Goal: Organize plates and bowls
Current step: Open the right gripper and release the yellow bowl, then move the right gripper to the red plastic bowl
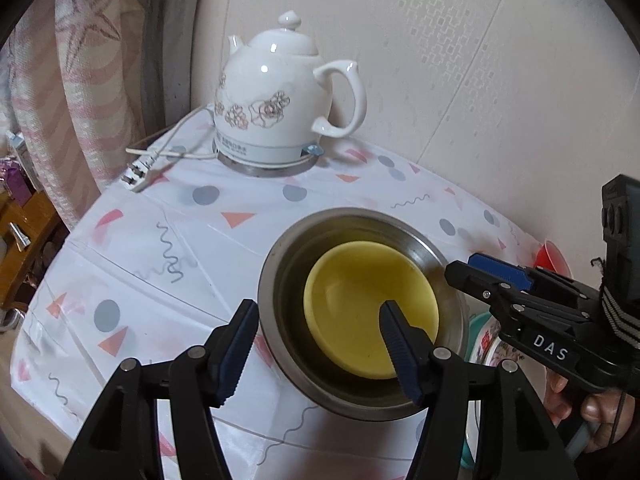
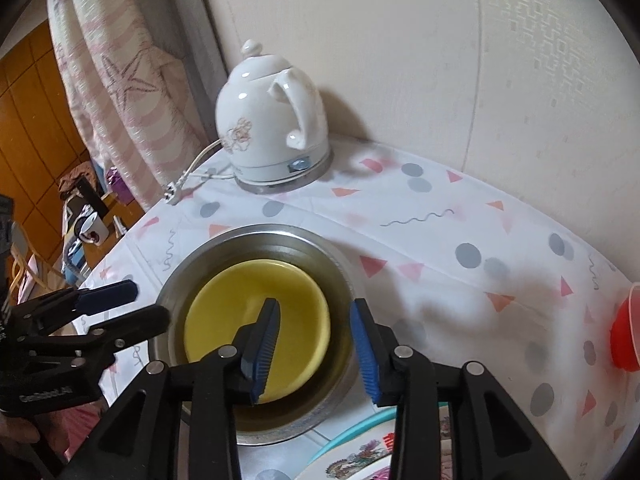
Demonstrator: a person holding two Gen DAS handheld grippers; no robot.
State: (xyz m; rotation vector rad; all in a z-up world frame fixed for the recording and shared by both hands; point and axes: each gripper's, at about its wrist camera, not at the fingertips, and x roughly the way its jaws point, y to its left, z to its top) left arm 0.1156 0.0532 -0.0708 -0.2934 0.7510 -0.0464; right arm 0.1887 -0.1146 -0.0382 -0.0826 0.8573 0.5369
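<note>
Both grippers, left (image 1: 320,350) and right (image 2: 316,350), hang open and empty over a yellow bowl (image 1: 370,308) nested in a steel bowl (image 1: 280,268).

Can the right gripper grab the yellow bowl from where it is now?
Probably yes. The right gripper is open just above the yellow bowl, which sits uncovered inside the metal bowl.

Yellow bowl (image 1: 370,312) in steel bowl (image 1: 280,280); white floral kettle (image 1: 276,100); confetti-patterned tablecloth (image 1: 160,260).

Both black, blue-padded grippers tilt downward with jaws parted and gripping nothing, left gripper (image 1: 320,350) wider than right gripper (image 2: 318,350).
</note>
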